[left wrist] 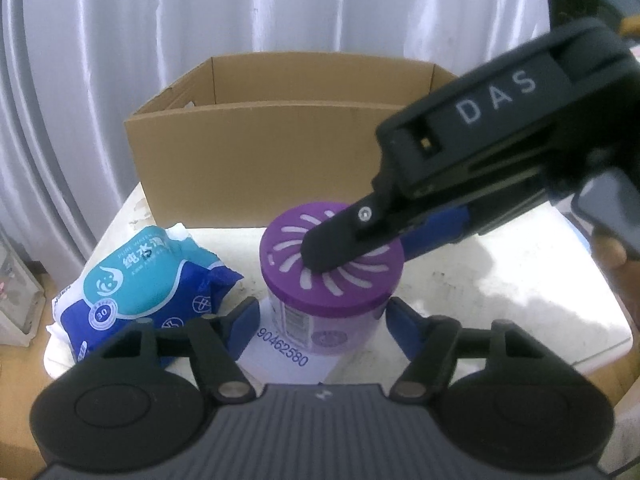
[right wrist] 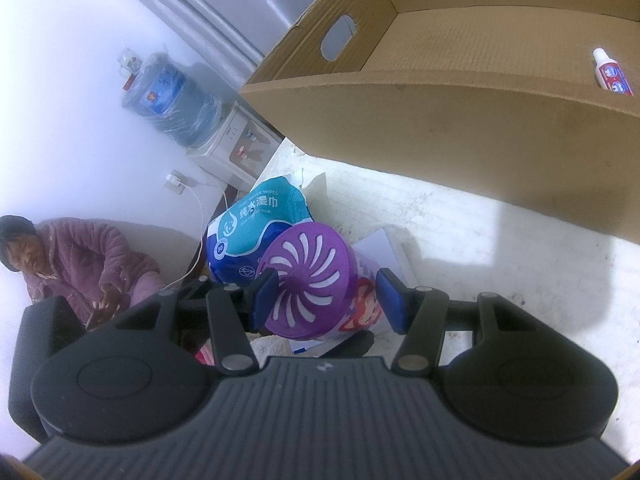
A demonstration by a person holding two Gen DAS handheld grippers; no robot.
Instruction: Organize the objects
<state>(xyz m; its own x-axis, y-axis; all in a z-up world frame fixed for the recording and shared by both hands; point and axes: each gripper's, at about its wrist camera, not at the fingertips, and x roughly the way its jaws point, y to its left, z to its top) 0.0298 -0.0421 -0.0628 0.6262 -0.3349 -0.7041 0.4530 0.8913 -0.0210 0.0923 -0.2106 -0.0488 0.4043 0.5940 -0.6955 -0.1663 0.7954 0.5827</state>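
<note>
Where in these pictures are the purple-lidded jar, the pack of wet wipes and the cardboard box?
purple-lidded jar (left wrist: 332, 256): left wrist view, on its slotted purple lid.
pack of wet wipes (left wrist: 132, 284): left wrist view, on the teal label of its front.
cardboard box (left wrist: 256, 160): left wrist view, on its near outer wall.

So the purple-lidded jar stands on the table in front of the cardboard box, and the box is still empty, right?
Not empty: the right wrist view shows a small tube lying inside the cardboard box. The purple-lidded jar does stand on the table in front of it.
</note>
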